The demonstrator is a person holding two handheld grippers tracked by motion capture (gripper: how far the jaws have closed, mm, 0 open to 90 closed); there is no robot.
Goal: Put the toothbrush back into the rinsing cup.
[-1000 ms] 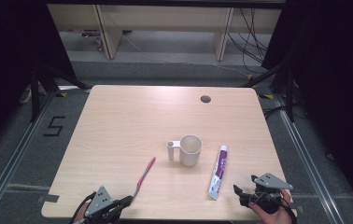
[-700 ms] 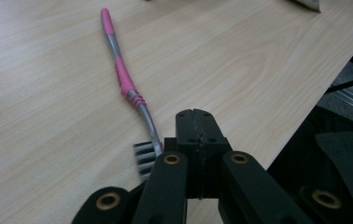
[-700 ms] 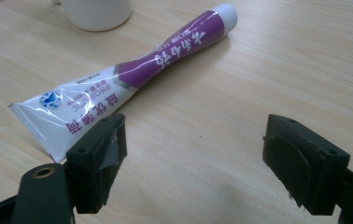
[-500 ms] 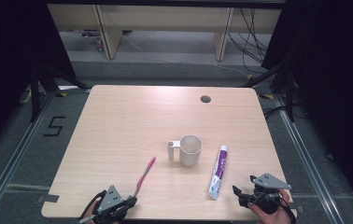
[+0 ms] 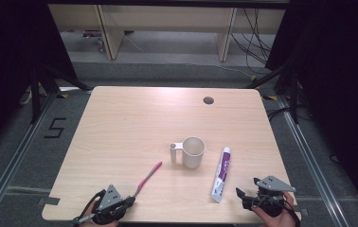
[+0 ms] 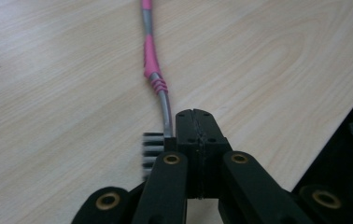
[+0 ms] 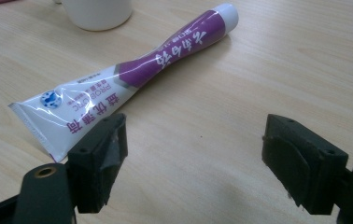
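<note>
Left gripper (image 5: pixel 129 202) at the near left edge of the table (image 5: pixel 134 118); jaws pressed together, tips meeting with nothing between them; in the left gripper view the closed tips (image 6: pixel 195 126) sit just beside the head end of the toothbrush (image 6: pixel 152 70), bristles showing at the left of the jaw; whether jaw and brush touch I cannot tell.

Toothbrush lies flat, pink handle running away from the gripper toward the mug (image 5: pixel 192 152); in the high view the brush (image 5: pixel 147 176) slants from the gripper's tip up and right.

Against the earlier frames: left gripper has shifted a little rightward along the near edge, closer to the brush's near end; jaws as tightly closed as before; brush, mug and toothpaste tube (image 5: pixel 220 174) unmoved.

Right gripper (image 5: pixel 244 198) at the near right corner, unchanged in place; jaws spread wide and empty; in the right gripper view the gap (image 7: pixel 195 154) opens over bare wood, the crimped end of the tube (image 7: pixel 132 70) just beside the left jaw.

Mug stands upright mid-table, handle to the left; tube flat just right of it, cap pointing away.
</note>
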